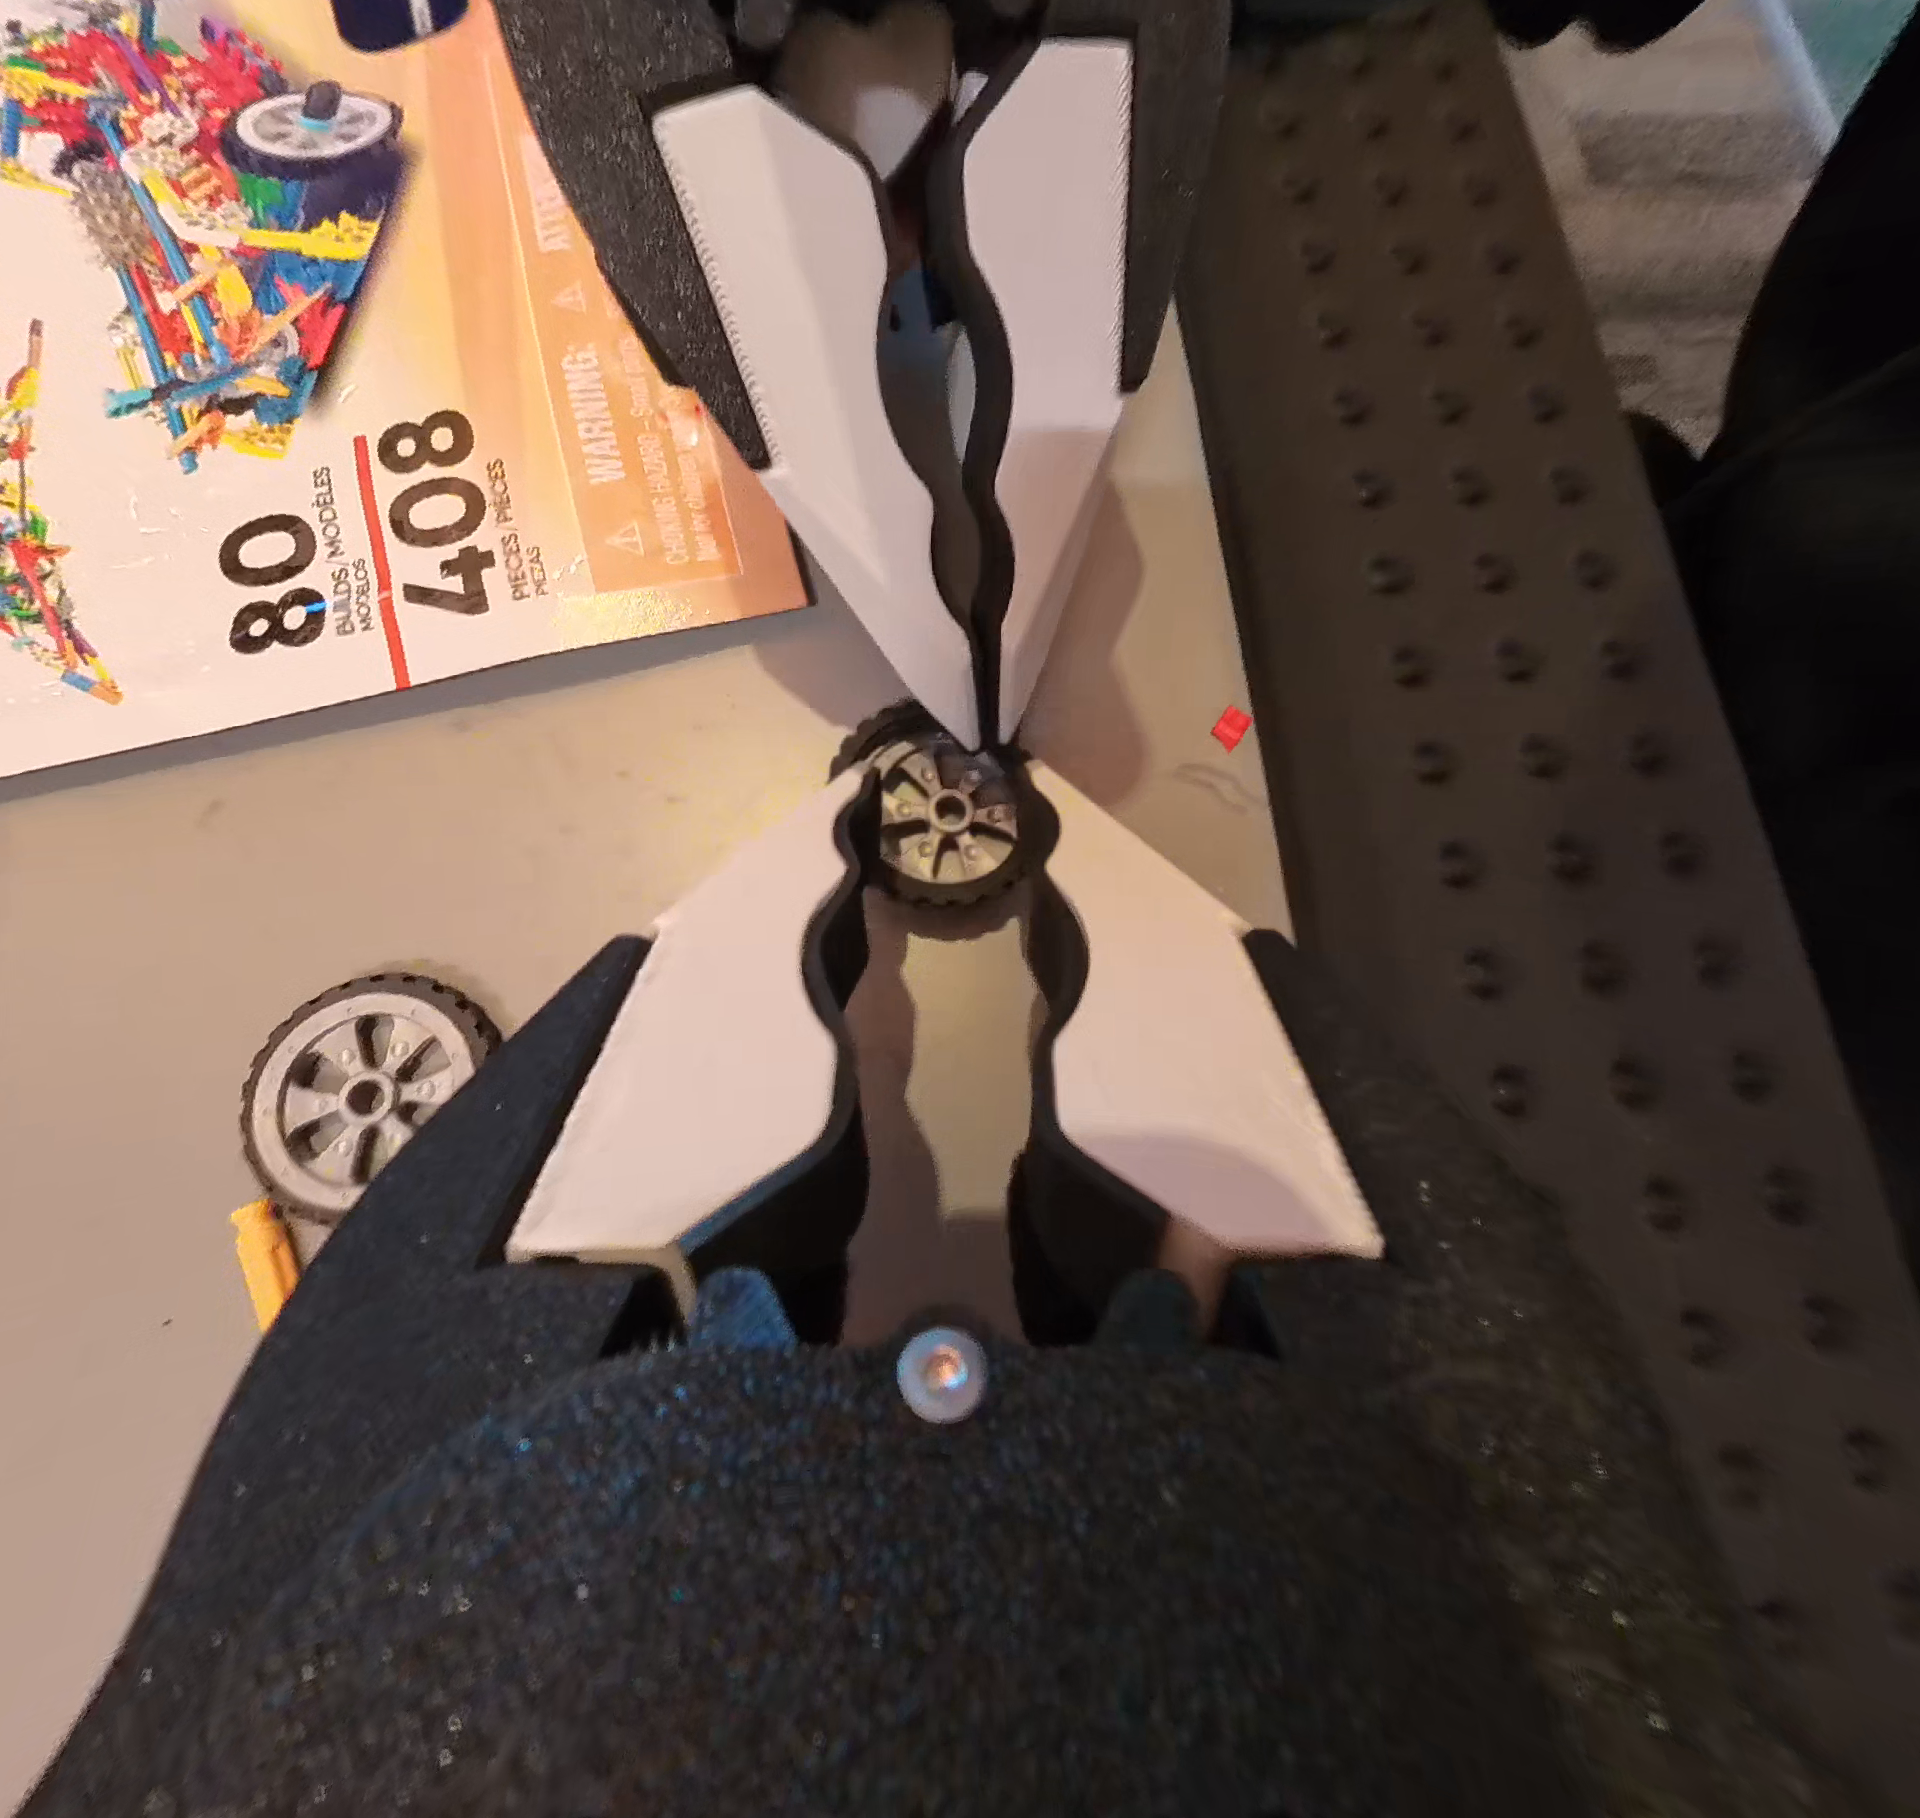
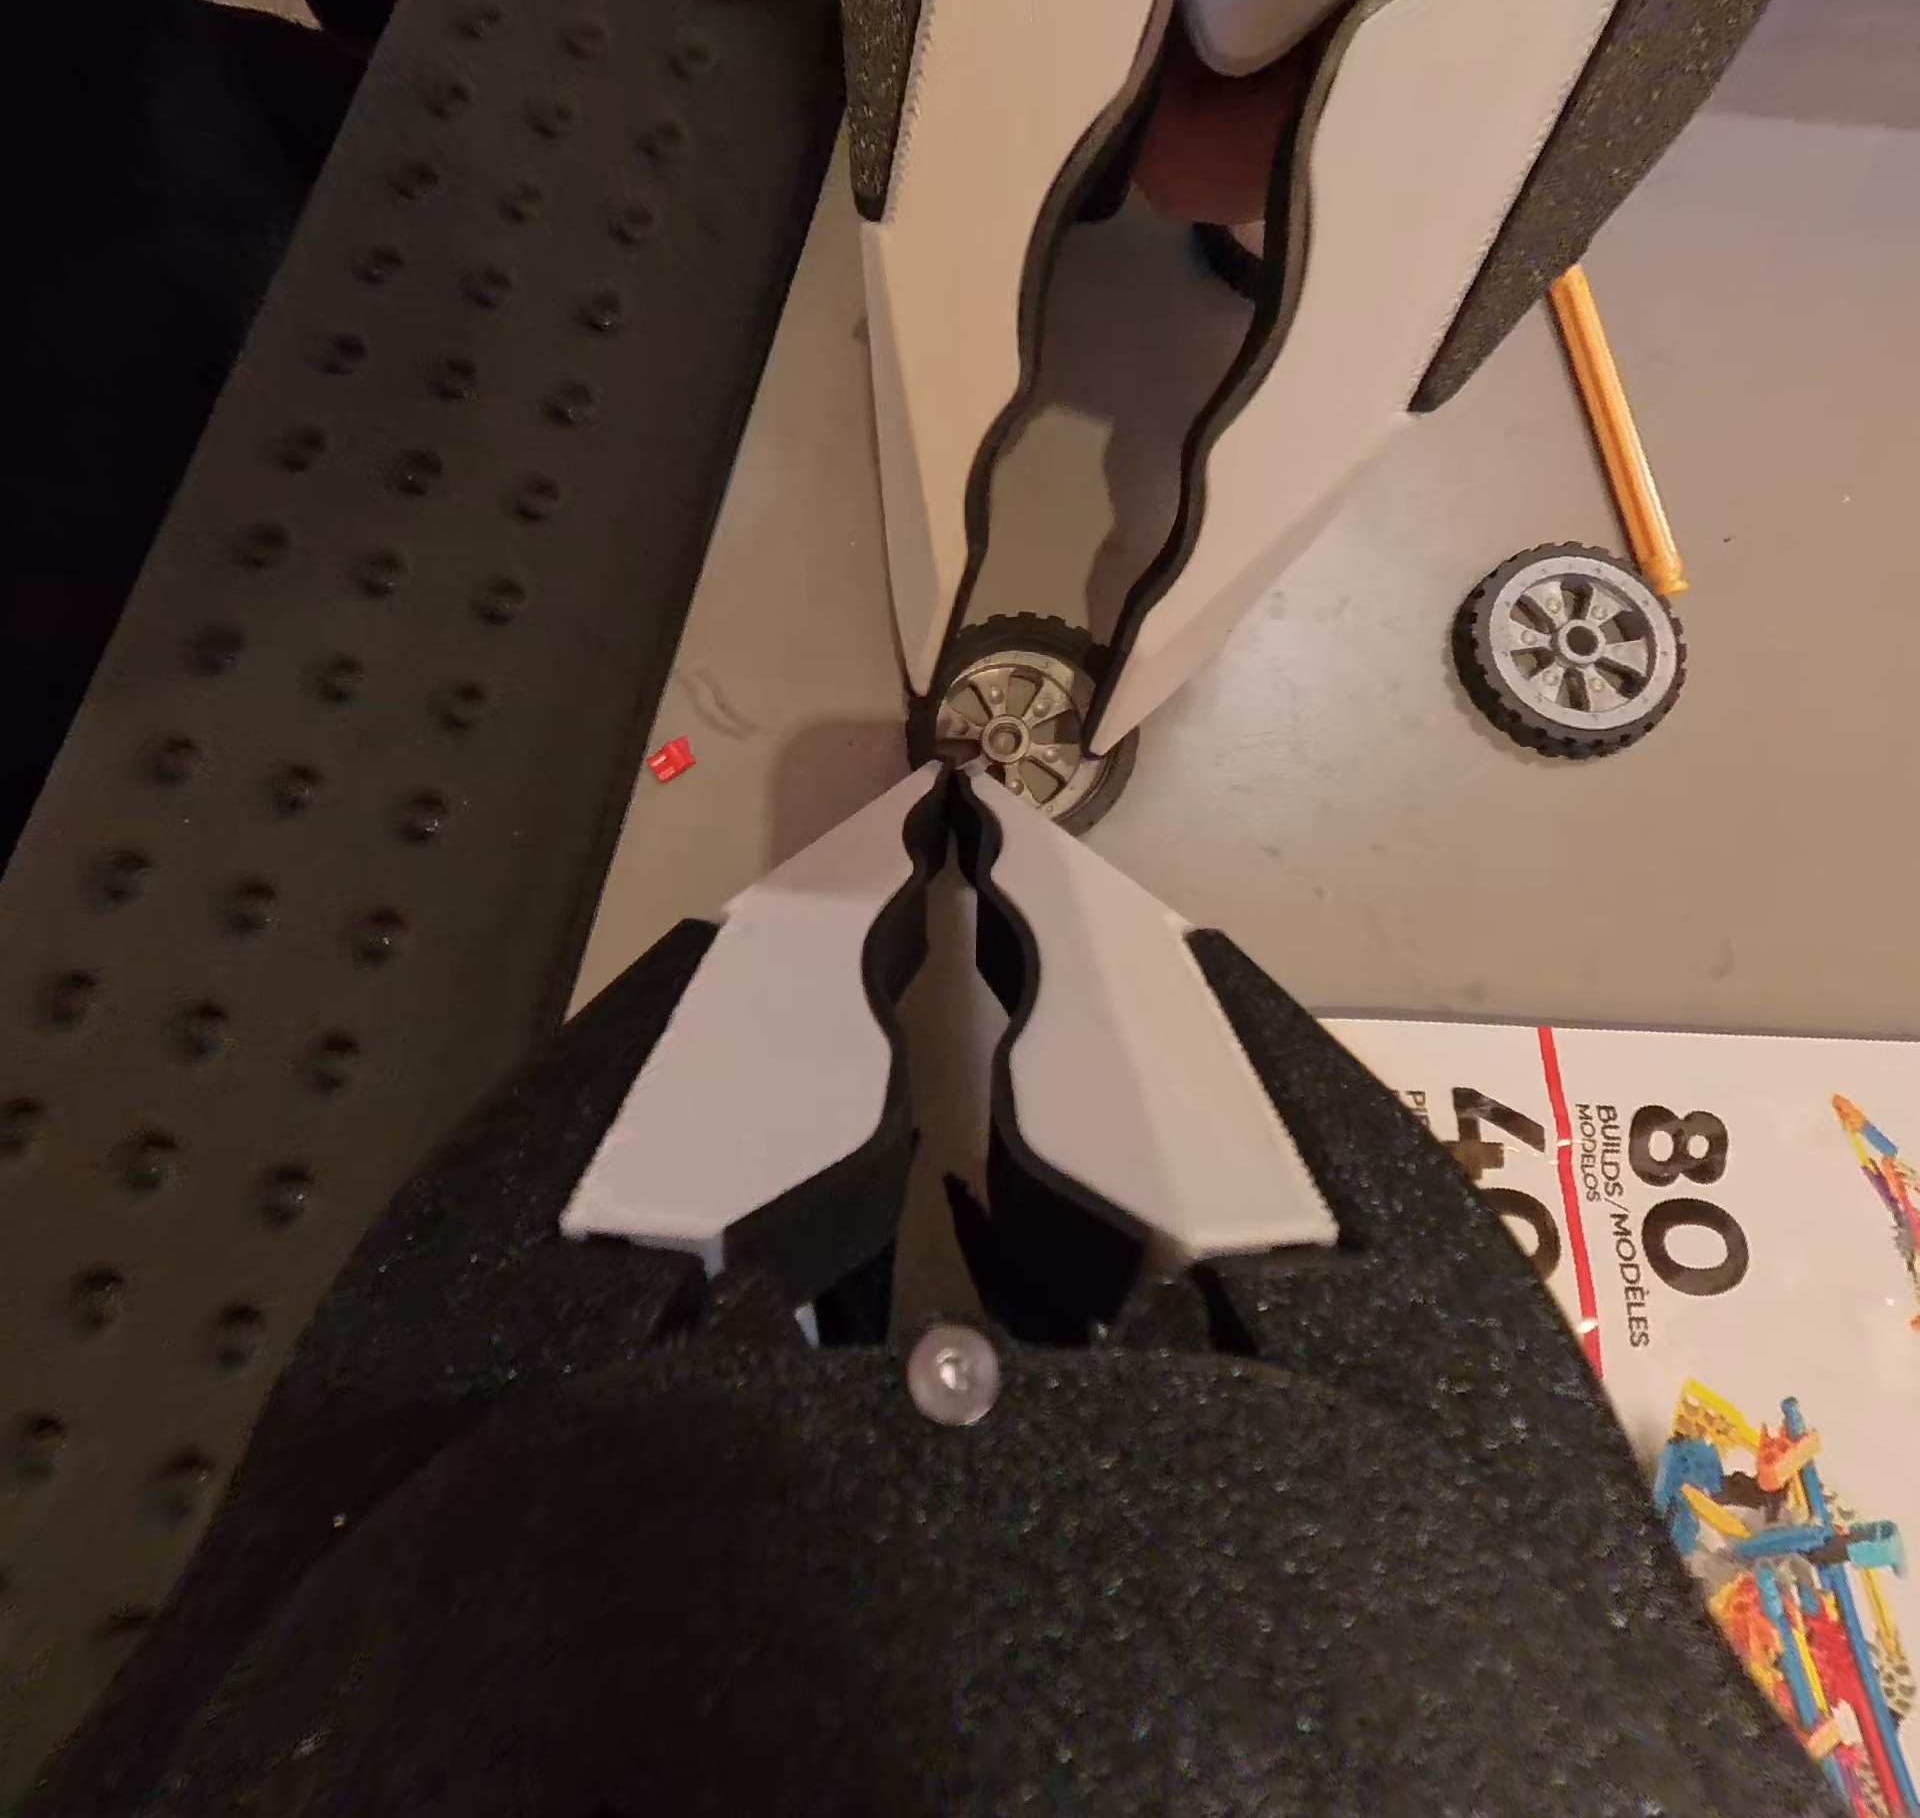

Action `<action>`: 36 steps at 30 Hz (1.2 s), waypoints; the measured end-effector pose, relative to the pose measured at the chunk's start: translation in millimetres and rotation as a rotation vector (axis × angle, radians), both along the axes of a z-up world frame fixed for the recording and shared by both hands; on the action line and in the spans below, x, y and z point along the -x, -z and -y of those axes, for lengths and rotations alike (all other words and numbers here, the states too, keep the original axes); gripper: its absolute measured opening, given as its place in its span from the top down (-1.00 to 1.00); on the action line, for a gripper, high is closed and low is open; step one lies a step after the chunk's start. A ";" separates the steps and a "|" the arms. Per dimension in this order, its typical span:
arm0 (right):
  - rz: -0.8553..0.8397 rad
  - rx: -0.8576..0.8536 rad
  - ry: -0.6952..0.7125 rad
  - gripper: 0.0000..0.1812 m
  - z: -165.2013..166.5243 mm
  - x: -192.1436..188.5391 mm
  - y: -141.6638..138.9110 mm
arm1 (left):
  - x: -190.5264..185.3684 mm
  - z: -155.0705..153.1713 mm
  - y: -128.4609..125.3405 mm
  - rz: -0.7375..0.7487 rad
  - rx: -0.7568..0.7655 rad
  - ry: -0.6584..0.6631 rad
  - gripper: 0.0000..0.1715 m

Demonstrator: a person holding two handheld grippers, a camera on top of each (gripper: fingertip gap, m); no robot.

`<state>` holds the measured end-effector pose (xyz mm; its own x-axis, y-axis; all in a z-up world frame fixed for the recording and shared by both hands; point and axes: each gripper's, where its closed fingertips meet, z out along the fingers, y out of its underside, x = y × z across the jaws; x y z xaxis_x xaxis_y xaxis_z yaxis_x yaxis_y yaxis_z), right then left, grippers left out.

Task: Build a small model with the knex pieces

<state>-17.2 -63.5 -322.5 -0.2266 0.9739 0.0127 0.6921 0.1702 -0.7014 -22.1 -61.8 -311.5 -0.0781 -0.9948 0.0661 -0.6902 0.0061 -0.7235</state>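
Observation:
A small wheel (image 1: pixel 940 838) with a black tyre and grey spoked hub lies flat-faced on the pale table (image 1: pixel 416 885). My left gripper (image 1: pixel 948 812) is shut on it, with a pad pressed on each side of the tyre. In the right wrist view the same wheel (image 2: pixel 1023 719) sits between the left gripper's (image 2: pixel 1008 719) fingertips. My right gripper (image 2: pixel 951 781) is shut, pads together, and its tips touch the wheel's edge. It comes in from the top of the left wrist view (image 1: pixel 985 734), opposite the left gripper.
A second, larger-looking wheel (image 2: pixel 1569 648) lies on the table beside an orange-yellow rod (image 2: pixel 1610 428). A tiny red piece (image 2: pixel 670 758) sits by a long black studded plate (image 2: pixel 312 625). A printed booklet with toy pictures (image 1: pixel 260 418) lies flat. Left and right tips are no more than a few centimetres apart.

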 end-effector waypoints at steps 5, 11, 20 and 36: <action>0.006 0.032 -0.012 1.00 4.2 -0.4 -0.1 | 1.8 3.9 12.7 -0.067 -0.020 0.024 0.78; 0.009 0.066 -0.041 1.00 10.9 -1.1 -0.2 | 1.2 9.3 13.0 -0.074 -0.065 0.066 0.77; 0.036 0.086 -0.092 0.99 23.3 -4.7 0.7 | -1.7 20.3 14.0 -0.078 -0.082 0.112 0.78; 0.078 0.049 -0.125 1.00 31.1 -2.2 1.3 | -1.7 24.7 16.1 -0.111 -0.168 0.114 0.78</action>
